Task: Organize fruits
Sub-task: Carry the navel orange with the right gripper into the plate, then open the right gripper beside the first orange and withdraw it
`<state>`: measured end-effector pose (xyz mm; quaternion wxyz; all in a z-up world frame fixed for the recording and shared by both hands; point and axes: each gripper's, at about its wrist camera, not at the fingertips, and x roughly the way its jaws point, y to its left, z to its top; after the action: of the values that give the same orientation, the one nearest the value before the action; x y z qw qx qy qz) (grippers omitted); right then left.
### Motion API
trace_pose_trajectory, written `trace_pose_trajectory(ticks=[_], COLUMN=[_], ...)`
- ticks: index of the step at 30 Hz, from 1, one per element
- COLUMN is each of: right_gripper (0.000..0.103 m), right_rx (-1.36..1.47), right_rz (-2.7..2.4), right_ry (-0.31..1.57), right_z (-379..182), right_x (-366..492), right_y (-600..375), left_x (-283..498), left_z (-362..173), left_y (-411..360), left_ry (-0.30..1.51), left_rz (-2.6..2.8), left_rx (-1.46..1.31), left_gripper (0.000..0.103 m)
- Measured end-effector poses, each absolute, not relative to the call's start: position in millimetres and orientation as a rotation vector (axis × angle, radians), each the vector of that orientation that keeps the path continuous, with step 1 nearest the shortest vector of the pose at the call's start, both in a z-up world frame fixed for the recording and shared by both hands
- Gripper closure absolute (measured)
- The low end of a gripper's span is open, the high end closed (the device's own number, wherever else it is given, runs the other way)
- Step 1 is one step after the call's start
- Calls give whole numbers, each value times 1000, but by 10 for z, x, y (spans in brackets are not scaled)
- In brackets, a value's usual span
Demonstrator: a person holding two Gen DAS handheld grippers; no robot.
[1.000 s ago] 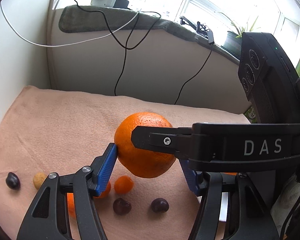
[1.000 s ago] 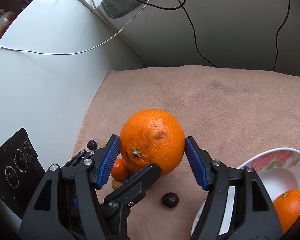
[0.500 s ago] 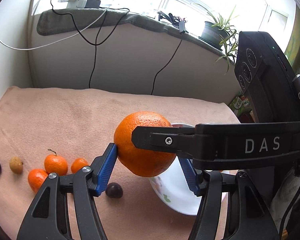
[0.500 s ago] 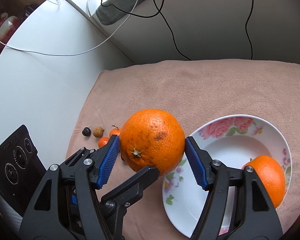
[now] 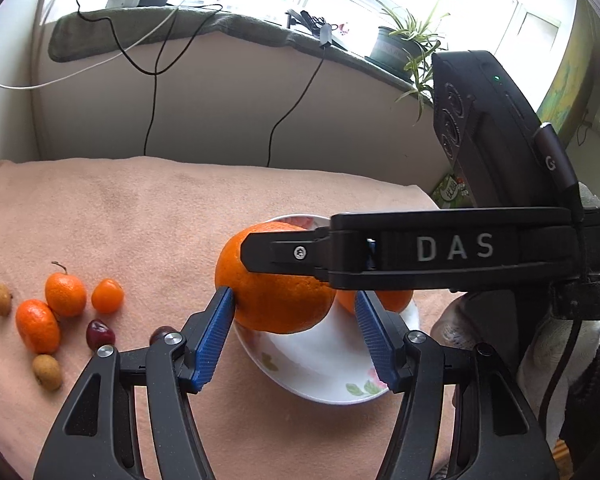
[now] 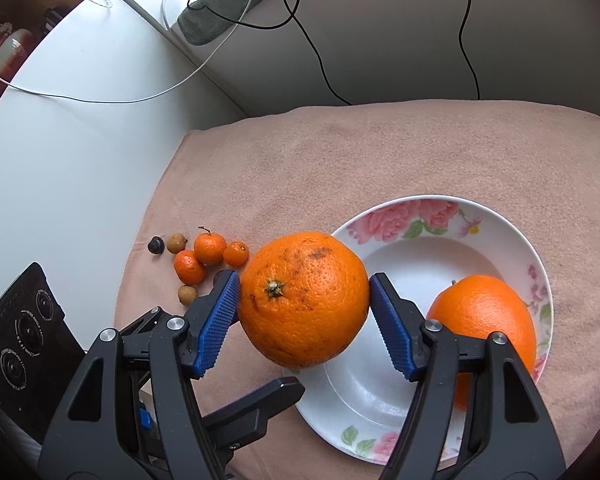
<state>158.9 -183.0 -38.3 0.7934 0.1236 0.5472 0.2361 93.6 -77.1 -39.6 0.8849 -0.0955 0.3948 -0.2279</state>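
A large orange (image 6: pixel 304 300) hangs above the left rim of a white flowered plate (image 6: pixel 400 216). My right gripper (image 6: pixel 304 280) is shut on it, with both blue pads pressed to its sides. One black right finger (image 5: pixel 284 252) crosses in front of the orange (image 5: pixel 272 304) in the left wrist view. My left gripper (image 5: pixel 293 294) stands half open around the same orange. Its left pad (image 5: pixel 216 332) meets the peel, while a gap shows at the right pad. A left finger (image 6: pixel 260 400) lies under the fruit. A second orange (image 6: pixel 484 320) rests in the plate (image 5: pixel 320 372).
Small mandarins (image 5: pixel 65 294), cherries (image 5: pixel 100 334) and longans (image 5: pixel 0 299) lie together on the peach towel (image 5: pixel 140 220) left of the plate. A wall with hanging black cables (image 5: pixel 152 80) closes the back. A white cabinet side (image 6: pixel 80 140) borders the towel's left edge.
Both grippers have travelled with the orange from above the small fruits to over the plate's rim. The plate and its second orange have come fully into view; the jaws have kept their width.
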Motion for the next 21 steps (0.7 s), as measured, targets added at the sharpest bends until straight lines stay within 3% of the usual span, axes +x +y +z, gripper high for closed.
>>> trace_pose_trajectory(ticks=[7,10,21], right_gripper=[34,34,33], right_rx=[235,262,263], right_rz=[487,500,494], right_ry=[1172,1153,1046], right_z=[-385,-343,-49], right_x=[1567,1565,1486], right_y=[-1918,-1975,-2101], left_x=[864,826,674], left_z=[-407,-394,-390], left_y=[-892,-958,-910], left_ry=[840,845,841], left_rz=[-542,-597,-568], left_rx=[-205,-215,-212], left_gripper=[41,47,46])
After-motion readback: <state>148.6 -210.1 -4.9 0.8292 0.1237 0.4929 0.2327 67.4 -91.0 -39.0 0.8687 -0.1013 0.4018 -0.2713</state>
